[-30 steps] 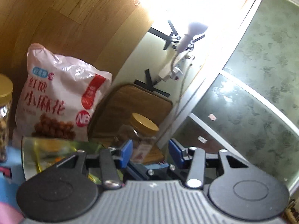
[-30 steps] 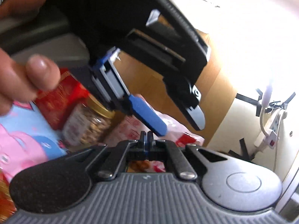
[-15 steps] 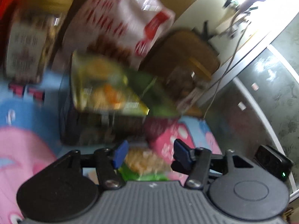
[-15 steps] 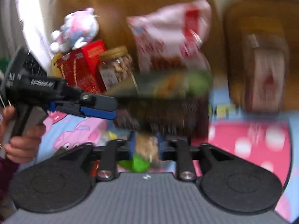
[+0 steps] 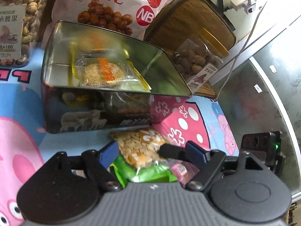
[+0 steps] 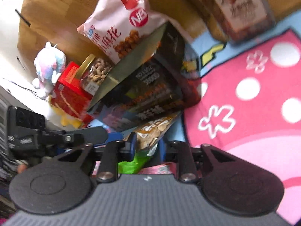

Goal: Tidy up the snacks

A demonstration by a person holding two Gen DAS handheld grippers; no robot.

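Cartoon mat (image 5: 197,116) covers surface; wood panel and glass door behind. Tin (image 5: 105,94) mid-mat, one cake inside, crowded by pink bag (image 5: 116,3) and nut jars (image 5: 13,22); bare mat to right. Seed packet (image 5: 139,146) lies just before tin. Left hand-held gripper (image 5: 152,152) straddles packet, jaws opening, pads clear. Right hand-held gripper (image 6: 146,145) closing, pads pressing on packet.

Pink snack bag (image 5: 120,5): large red characters "小麻花", smaller "香脆香甜" beneath, white "NB" in a red circle; a red tab with characters too small to read. Left nut jar (image 5: 15,24): label reads "衣腰果" and "A180". Tin (image 6: 150,86), right wrist view: side print shows "3000", the rest blurred. Right jar (image 5: 199,64): label illegible.
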